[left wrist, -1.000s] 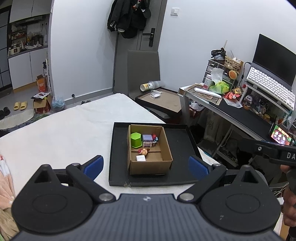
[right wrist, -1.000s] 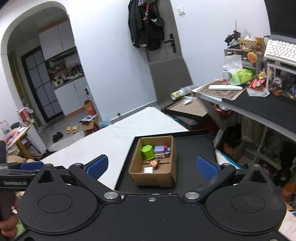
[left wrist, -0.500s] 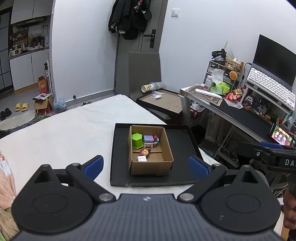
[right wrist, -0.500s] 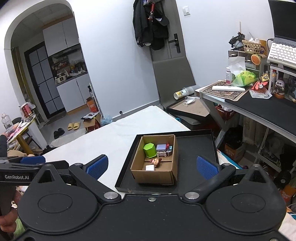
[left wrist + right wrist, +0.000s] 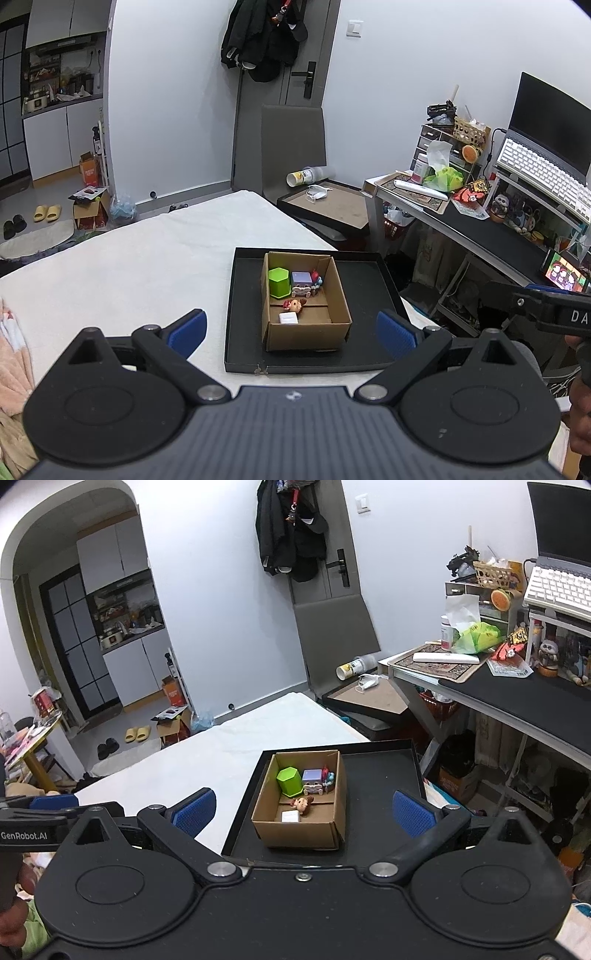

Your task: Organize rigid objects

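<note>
Open-topped brown cardboard box [image 5: 306, 325] standing on a shallow black tray [image 5: 369, 295], ahead of and between the blue-padded fingers [image 5: 186, 332] of the left gripper [image 5: 291, 330]. Its far half holds a green hexagonal container [image 5: 277, 282], a lilac cube [image 5: 301, 278] and small multicoloured figures [image 5: 317, 282], packed side by side; its near half holds a brown-and-red figurine [image 5: 294, 304] and a small white block [image 5: 289, 318]. The right gripper [image 5: 303, 810] frames the same box between its fingers [image 5: 412, 816]. Both grippers hover short of the tray, fingers spread wide, holding nothing. The tray lies on a white cloth surface [image 5: 129, 266].
</note>
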{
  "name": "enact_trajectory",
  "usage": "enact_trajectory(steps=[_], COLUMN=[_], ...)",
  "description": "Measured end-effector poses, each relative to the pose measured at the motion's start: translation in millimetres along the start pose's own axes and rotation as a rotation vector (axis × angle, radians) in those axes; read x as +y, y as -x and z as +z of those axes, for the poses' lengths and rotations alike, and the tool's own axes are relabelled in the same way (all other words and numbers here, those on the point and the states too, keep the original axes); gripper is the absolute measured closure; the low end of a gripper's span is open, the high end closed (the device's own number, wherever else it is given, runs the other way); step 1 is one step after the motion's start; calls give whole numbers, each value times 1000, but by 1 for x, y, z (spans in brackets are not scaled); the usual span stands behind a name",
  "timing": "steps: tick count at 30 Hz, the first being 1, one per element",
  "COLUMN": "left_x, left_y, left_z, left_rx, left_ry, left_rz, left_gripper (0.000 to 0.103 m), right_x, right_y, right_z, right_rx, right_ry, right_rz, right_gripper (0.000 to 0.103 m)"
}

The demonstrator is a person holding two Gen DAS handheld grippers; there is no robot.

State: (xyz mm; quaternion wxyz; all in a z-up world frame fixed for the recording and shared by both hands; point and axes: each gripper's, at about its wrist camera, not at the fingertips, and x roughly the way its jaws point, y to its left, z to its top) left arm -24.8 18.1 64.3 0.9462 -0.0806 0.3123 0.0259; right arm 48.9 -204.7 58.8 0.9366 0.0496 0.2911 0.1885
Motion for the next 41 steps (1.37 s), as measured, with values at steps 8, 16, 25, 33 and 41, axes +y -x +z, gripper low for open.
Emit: enact_trajectory(steps=[8,16,25,33,41], left_x=[1,1,2,3,5], left_y=[-2,-2,-1,-1,-6], left_z=[-1,-1,0,-1,-1], left_rx=[4,6,3,4,20], left_ry=[2,2,5,-1,4], left_rz=[0,4,7,7,6], left_gripper=[5,5,5,5,5], right_x=[5,3,3,2,-1], right_y=[3,4,6,7,6], right_z=[-1,-2,-1,-1,-2], right_rx=[-6,-11,-16,-18,-14], right_ry=[22,13,24,22,15], right_rz=[-4,-8,-16,-27,-33], right_gripper=[0,0,0,0,0])
